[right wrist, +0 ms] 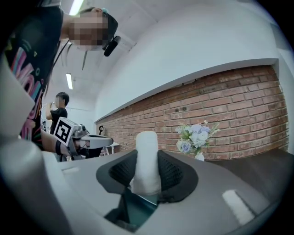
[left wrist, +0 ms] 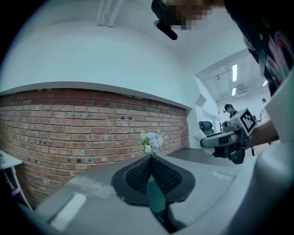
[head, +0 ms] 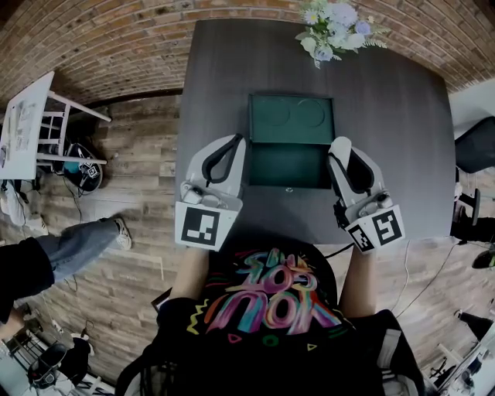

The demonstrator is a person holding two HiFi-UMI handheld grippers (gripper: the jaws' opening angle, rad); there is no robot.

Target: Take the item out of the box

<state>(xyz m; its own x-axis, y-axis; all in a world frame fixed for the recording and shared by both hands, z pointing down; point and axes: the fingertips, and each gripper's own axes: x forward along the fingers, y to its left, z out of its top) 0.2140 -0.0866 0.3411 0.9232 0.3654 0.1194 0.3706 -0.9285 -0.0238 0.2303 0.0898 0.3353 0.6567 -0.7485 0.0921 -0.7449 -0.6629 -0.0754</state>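
One box point(head: 291, 166), dark table point(head: 402, 131), brick wall point(head: 116, 39)

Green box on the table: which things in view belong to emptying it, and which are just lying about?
Job:
green box
white roll, clamped in the right gripper
left gripper, at the box's left edge

Lying about:
flower bunch
white stand
black office chair

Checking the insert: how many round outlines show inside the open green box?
2. Both lie in the far half of the box, side by side: left circle, right circle. The near half looks plain; its side edges are partly covered.
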